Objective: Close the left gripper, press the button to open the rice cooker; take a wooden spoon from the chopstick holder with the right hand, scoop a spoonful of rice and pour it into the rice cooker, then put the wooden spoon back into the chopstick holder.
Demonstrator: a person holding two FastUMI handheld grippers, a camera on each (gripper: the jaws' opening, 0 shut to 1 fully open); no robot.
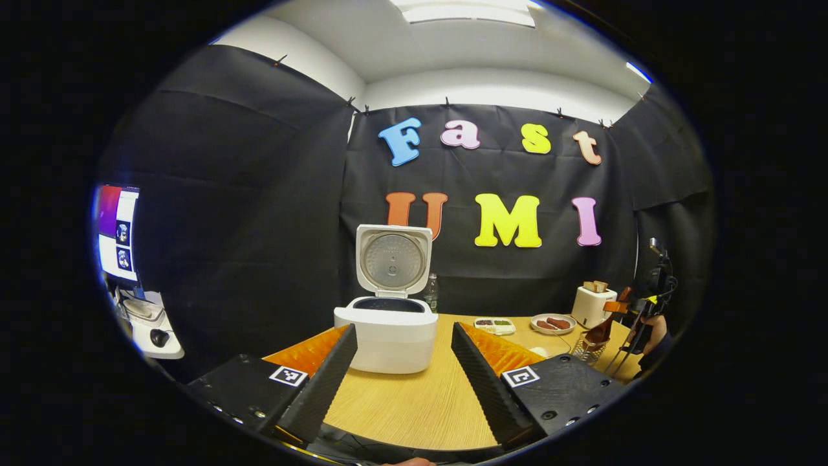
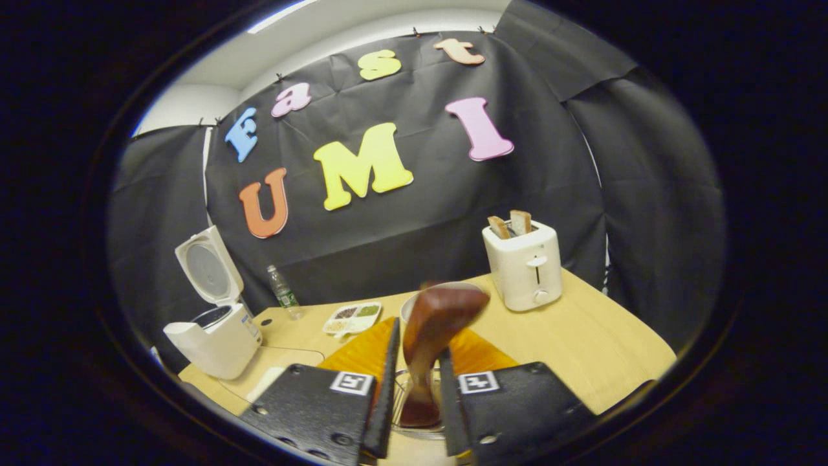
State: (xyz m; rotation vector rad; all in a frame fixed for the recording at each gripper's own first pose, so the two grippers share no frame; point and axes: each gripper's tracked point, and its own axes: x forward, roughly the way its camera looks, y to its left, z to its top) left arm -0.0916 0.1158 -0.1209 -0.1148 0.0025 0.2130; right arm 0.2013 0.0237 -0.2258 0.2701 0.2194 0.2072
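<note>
The right gripper [image 2: 414, 395] pinches the wooden spoon [image 2: 432, 336] by its handle above what looks like the chopstick holder [image 2: 404, 388], right of the open rice cooker [image 2: 217, 327]; stiff, light, grip mid-handle. Left gripper [image 1: 401, 369] jaws spread

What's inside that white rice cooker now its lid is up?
The rice cooker stands open, lid upright. Only the dark rim of the inner pot shows; its bottom, and whether any rice lies there, is hidden by the front wall.

rice cooker [image 1: 388, 333] lid up, pot mouth unobstructed | table [image 1: 420, 401] before it bare
</note>
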